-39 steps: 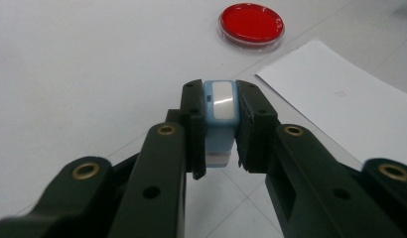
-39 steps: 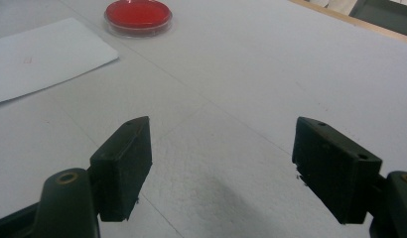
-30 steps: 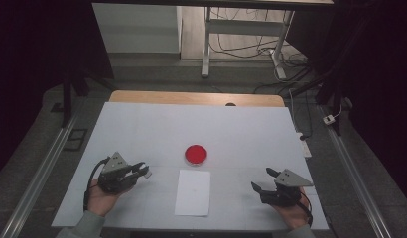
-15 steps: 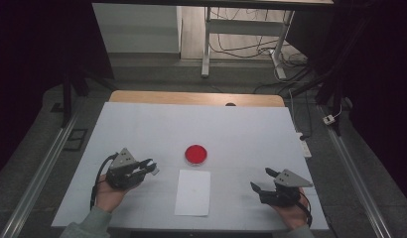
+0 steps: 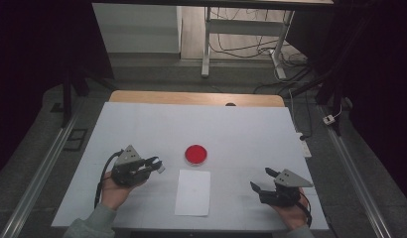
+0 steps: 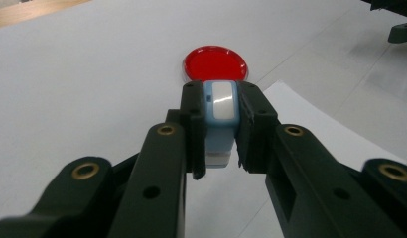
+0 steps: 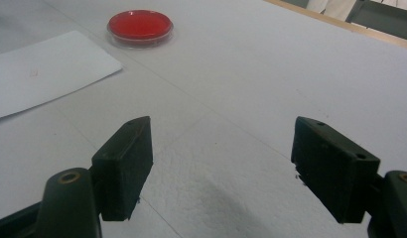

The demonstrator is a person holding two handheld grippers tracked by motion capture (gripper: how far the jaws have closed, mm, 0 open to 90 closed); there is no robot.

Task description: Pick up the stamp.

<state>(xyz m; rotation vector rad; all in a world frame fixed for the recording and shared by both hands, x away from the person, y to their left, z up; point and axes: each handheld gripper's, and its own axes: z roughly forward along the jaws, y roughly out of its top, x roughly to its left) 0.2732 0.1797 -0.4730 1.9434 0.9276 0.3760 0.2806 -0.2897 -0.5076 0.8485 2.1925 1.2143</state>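
Note:
A small light-blue block with a white face (image 6: 220, 105) sits clamped between the jaws of my left gripper (image 6: 220, 130), which is shut on it. In the high view that left gripper (image 5: 157, 166) hovers left of a round red dish (image 5: 196, 154), with the block (image 5: 162, 169) at its tip. The dish (image 6: 214, 63) lies straight ahead of the block. A white paper sheet (image 5: 192, 192) lies just in front of the dish. My right gripper (image 5: 261, 179) rests at the front right, open, nothing between its jaws (image 7: 221, 163).
The white table top (image 5: 251, 134) has a wooden strip (image 5: 191, 97) along its far edge. Metal rails run beside the table on both sides. From the right gripper view the dish (image 7: 140, 25) and the paper (image 7: 42, 69) lie ahead to the left.
My left gripper has moved right toward the red dish, still holding the block. The right gripper has stayed put.

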